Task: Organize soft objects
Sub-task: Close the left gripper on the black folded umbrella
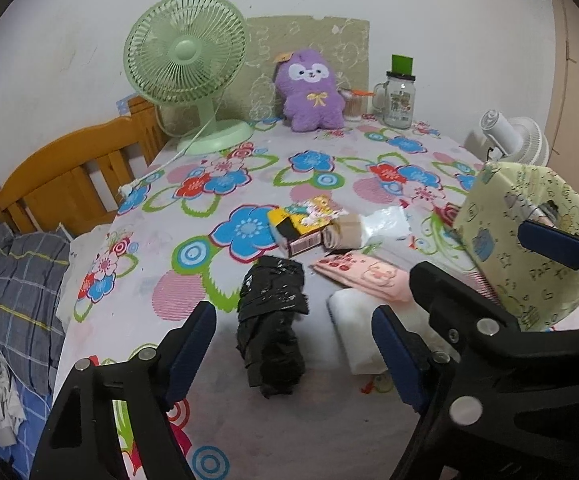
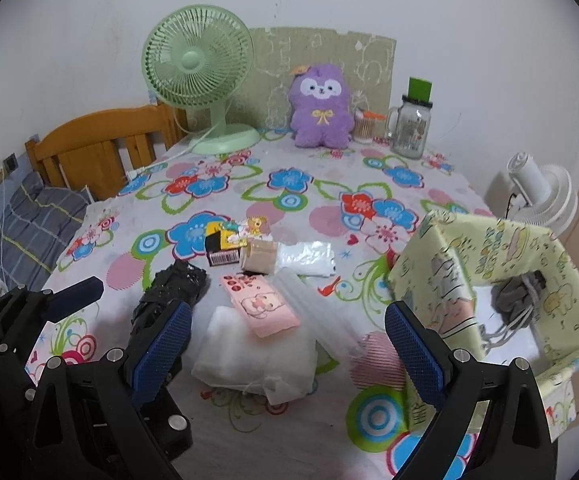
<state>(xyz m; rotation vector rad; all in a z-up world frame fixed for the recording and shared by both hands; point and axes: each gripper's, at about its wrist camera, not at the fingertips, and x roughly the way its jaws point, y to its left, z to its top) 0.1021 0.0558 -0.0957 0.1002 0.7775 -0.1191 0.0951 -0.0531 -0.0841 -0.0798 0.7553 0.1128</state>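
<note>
White walls stand behind a table [image 2: 309,200] covered with a cloth of big blue, red and pink flowers. At the far edge are a green fan [image 2: 199,80], a purple plush toy [image 2: 321,106] and a glass jar mug [image 2: 409,128]; a wooden bed headboard [image 2: 101,140] is on the left. A pale green box [image 2: 509,280] with cartoon drawings stands open on the right, with grey cloth inside. Its printed letters are too small to read.

In the middle lie a black plastic bundle [image 1: 273,320], a white soft bag [image 2: 257,356] and, partly on it, a pink packet [image 2: 261,304]. The left tool [image 1: 293,344] is released, its fingers on both sides of the black bundle without pressing. The right tool [image 2: 285,348] is also released, above the white bag.
</note>
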